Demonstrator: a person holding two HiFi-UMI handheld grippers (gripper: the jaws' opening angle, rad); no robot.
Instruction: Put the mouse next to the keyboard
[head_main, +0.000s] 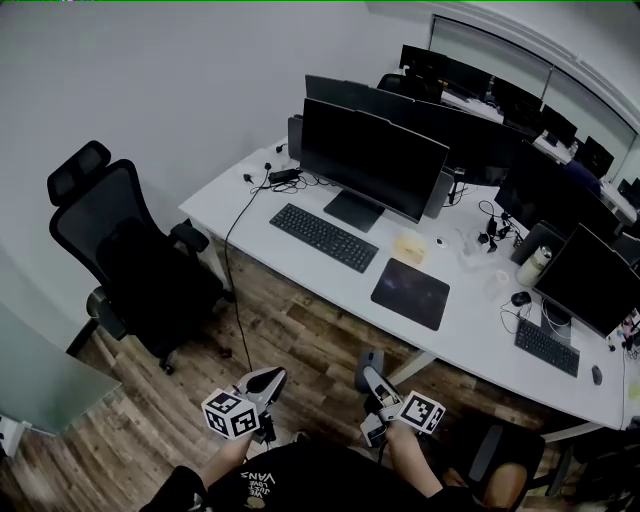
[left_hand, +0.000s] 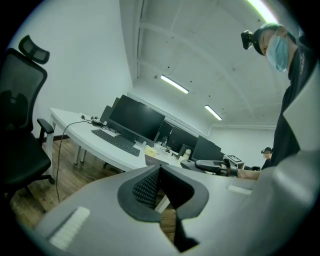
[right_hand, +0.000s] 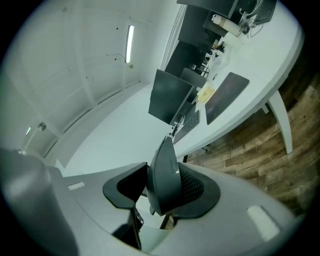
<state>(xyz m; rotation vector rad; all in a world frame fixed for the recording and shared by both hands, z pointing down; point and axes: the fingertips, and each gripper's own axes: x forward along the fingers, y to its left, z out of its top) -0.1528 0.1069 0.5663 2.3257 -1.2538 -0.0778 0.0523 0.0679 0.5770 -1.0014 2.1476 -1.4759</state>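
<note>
Mouse is clamped on edge between the pads of the right gripper, jaws closed on its two sides and its narrow end sticking out forward. Left gripper has its jaws together with nothing between them. In the head view both are low by the person's body over the wood floor, well apart from the white desk.

Risks, as judgement:
- The shell is smooth and curved and held only by the sides, so it could twist or slip out on the way to the desk.
- Released on edge, it would tip over rather than land flat. It looks to need turning before release.
- There are two keyboards: the near one in front of the big monitor, and another far right with its own mouse. It could end up by the wrong one.
- The mouse pad and a small yellowish box sit just beside the near keyboard and could get bumped.

Writing: upside-down print on the dark shirt looks like "VANS"; the smaller lines are unreadable. The cubes show square markers only.
</note>
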